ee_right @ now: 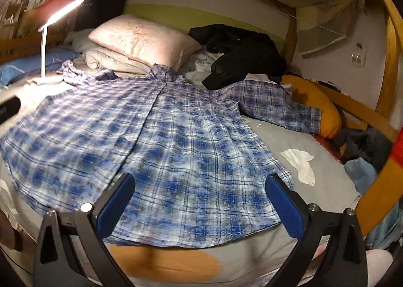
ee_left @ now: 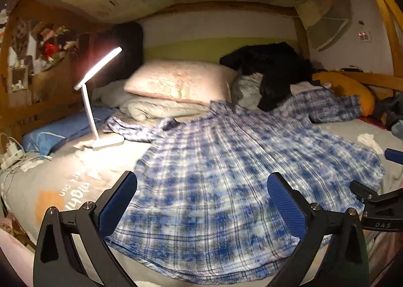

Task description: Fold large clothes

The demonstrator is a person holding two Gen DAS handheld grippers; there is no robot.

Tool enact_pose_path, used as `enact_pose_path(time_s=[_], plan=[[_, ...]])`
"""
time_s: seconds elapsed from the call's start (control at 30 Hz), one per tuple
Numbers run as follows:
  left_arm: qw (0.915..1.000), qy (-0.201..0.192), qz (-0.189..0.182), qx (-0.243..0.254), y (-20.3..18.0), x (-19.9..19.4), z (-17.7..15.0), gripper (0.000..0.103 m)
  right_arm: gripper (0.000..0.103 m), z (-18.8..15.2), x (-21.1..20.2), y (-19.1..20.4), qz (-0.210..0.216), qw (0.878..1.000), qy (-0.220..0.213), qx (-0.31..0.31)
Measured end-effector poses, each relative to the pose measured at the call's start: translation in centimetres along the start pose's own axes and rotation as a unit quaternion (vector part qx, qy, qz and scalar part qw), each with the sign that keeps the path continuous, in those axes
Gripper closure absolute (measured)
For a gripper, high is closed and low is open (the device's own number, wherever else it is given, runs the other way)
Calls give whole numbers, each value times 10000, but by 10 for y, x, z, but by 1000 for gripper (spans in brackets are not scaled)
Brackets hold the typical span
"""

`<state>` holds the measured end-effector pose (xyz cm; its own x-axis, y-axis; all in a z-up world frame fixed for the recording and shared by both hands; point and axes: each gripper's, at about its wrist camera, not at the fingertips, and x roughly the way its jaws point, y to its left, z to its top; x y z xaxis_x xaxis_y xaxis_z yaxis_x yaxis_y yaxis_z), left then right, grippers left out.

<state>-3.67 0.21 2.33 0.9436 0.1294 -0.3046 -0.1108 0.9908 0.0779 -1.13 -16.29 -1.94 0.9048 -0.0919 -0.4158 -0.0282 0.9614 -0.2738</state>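
1. Two tools, both with fingers apart and holding nothing.
2. Left wrist view: left tool [ee_left: 201,201] hovers over the hem of the plaid shirt [ee_left: 226,161], which lies spread flat mid-bed, collar toward the pillow [ee_left: 181,80] at the head edge. Desk lamp [ee_left: 98,95] stands just beside the left sleeve; keep clear of it.
3. Right wrist view: right tool [ee_right: 200,201] hovers over the shirt's hem near the bed's foot edge. Advisable: pinch one side's hem and shoulder, fold inward, sleeve following.
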Motion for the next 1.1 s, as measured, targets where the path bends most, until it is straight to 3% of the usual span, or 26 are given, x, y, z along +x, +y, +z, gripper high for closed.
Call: enact_pose_path(time_s=[0.1,0.2,0.33,0.5,0.57,0.63,0.7,0.83,0.93,1.0,1.1], plan=[[9997,155,108,164,-1,7,-7,0,0,-3,6,3,235,9988,249,-357],[9993,299,90,191,-2,14,-12,0,0,-8,5,13,-278,9955,37,-907],[9986,523,-113,33,2,22,-14,0,0,-21,11,37,169,9887,248,-1471],[9985,544,-34,-24,7,24,-14,0,0,-38,6,69,477,9746,260,-2172],[9984,561,-53,-73,9,24,-13,0,0,-46,10,76,612,9694,472,-2332],[9984,564,-38,-41,9,24,-14,0,0,-53,20,79,489,9663,750,-2416],[9981,611,-71,54,7,25,-14,0,0,-54,30,71,380,9691,955,-2242],[9957,833,-278,293,-2,26,-24,0,0,-39,34,40,-133,9856,843,-1461],[9905,1034,-742,526,-17,25,-36,0,0,-30,45,3,-335,9916,1098,-602],[9830,1251,-1103,773,-33,27,-44,0,0,-25,48,-13,-164,9922,1232,-96],[9624,1740,-1463,1484,-66,37,-62,0,0,-17,41,-29,-60,9938,1064,327]])
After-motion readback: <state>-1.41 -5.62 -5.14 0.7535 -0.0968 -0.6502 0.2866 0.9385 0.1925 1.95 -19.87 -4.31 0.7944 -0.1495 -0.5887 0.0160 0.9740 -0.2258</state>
